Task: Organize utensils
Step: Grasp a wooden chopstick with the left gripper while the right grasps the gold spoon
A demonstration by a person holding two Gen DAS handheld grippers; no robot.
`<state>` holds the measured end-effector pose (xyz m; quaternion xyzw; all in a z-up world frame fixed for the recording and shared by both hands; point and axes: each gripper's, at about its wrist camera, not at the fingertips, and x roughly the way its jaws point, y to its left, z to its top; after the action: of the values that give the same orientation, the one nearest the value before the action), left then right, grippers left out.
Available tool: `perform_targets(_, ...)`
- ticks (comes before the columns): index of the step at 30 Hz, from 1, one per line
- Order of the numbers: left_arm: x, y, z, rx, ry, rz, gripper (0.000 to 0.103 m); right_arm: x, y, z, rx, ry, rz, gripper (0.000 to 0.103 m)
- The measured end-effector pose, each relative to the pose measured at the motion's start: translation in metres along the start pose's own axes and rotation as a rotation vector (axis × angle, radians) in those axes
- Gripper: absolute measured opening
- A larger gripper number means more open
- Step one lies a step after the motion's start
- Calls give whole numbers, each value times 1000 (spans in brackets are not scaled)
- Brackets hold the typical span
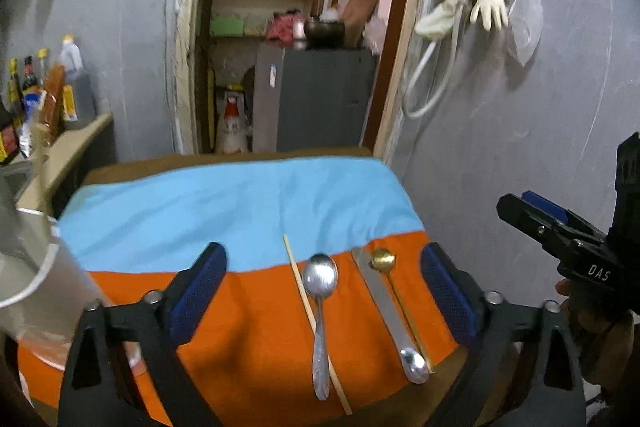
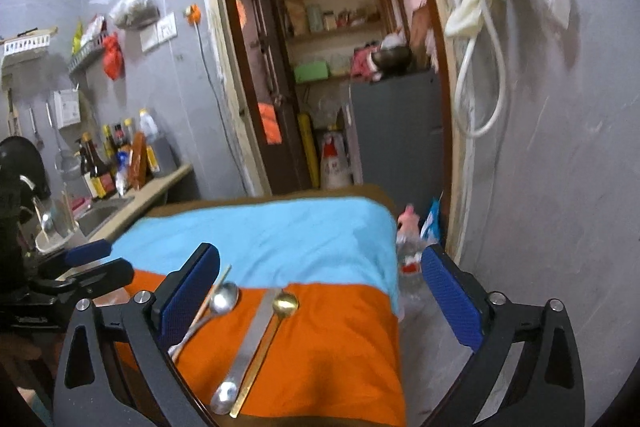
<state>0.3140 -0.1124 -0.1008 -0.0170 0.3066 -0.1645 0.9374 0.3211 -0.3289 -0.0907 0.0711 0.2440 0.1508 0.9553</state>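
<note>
Both grippers hover with jaws spread wide and nothing between them: the left gripper above the orange part of the cloth, the right gripper over the cloth's right edge. On the orange lie a wooden chopstick touching a silver spoon, and just beside them a flat steel spoon against a gold spoon. Farther back the cloth turns light blue, with a clear cup at the table's left edge.

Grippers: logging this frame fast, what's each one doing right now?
Left gripper: open, holding nothing, above the utensils.
Right gripper: open, holding nothing.
</note>
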Motion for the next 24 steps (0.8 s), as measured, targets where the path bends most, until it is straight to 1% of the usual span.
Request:
perform_targets(2, 14, 0, -2, 16, 44, 9, 67, 8, -2, -3, 10, 25, 19, 97)
perform_targets(3, 22, 1, -4, 24, 66, 5, 60, 12, -2, -4, 8, 38, 21, 94)
perform_targets(4, 28, 2, -5, 27, 84, 4, 58, 17, -2, -5, 3, 52, 24, 91)
perform_targets(5, 35, 2, -7, 27, 104, 0, 57, 20, -2, -6, 0, 62, 25, 87)
perform_targets(7, 45, 5, -10, 23, 126, -10, 56, 27, -2, -9, -7, 88, 31, 84)
perform_targets(9, 52, 5, -11, 28, 136, -17, 56, 36, -4, -11, -14, 120, 40, 74)
perform_targets(10, 56, 5, -11, 32, 142, -20, 56, 40, -4, -12, -18, 138, 40, 72)
perform_targets(11, 60, 5, -10, 37, 150, -29, 54, 45, -5, -13, -22, 159, 41, 68)
perform_targets(12, 64, 5, -11, 42, 156, -36, 53, 50, -6, -15, -22, 186, 47, 63)
perform_targets(15, 78, 4, -12, 64, 189, -48, 50, 62, -8, -21, -20, 245, 60, 53)
perform_targets(17, 88, 4, -13, 74, 219, -45, 49, 68, -9, -24, -14, 276, 71, 49)
perform_targets(19, 98, 5, -14, 75, 258, -39, 40, 75, -10, -29, -7, 312, 81, 47)
perform_targets(20, 103, 5, -15, 80, 281, -37, 33, 77, -10, -30, -4, 322, 84, 46)
perform_targets(22, 106, 3, -14, 107, 284, -28, 32, 80, -11, -33, 4, 337, 86, 46)
perform_targets(24, 112, 1, -15, 121, 310, -31, 32, 81, -12, -33, 8, 344, 89, 45)
